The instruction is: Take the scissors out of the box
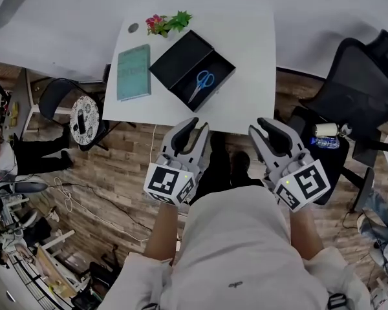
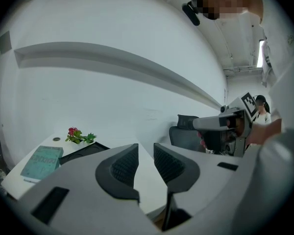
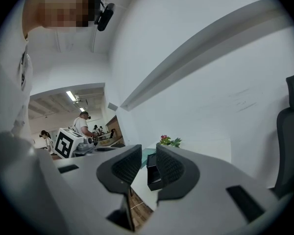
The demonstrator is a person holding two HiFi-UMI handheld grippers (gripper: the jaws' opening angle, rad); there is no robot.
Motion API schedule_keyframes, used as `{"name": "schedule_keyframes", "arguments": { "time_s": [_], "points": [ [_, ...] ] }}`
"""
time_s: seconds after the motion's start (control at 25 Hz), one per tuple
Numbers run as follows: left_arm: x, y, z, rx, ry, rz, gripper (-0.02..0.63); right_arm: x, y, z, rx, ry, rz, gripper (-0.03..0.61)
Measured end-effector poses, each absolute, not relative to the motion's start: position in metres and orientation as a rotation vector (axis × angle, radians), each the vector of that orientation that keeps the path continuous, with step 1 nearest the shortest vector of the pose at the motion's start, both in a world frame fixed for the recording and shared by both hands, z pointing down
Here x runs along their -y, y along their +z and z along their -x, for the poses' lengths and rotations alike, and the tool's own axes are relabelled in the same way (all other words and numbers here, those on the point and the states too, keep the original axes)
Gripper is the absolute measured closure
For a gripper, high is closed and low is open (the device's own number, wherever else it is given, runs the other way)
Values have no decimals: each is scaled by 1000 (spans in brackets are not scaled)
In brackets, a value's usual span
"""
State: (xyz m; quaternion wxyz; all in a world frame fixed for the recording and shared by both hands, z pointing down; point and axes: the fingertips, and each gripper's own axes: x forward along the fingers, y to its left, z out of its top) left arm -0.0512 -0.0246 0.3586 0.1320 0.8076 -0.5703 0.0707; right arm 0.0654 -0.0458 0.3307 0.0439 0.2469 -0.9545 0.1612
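1. Head view — blue-handled scissors (image 1: 201,82) lying in open black box (image 1: 176,58) on white counter (image 1: 249,50), judged not yet within reach.
2. Empty, jaws only narrowly apart: left gripper (image 1: 195,128) and right gripper (image 1: 260,129).
3. Recommended — widen one gripper, descend over the handle loops, close squarely, lift clear of box walls.

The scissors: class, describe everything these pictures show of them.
The scissors have blue loop handles and pale blades that look closed. They lie flat inside the open black box on the white table, handles toward the far side, blades pointing back toward the person. Only the box touches them.
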Motion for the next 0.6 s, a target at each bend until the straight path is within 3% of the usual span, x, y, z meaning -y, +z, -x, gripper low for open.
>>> {"name": "schedule_keyframes", "arguments": {
  "time_s": [0.6],
  "points": [
    [122, 388, 93, 1498, 318, -2426, 509, 104, 318, -28, 2870, 424, -947, 480]
  ]
}}
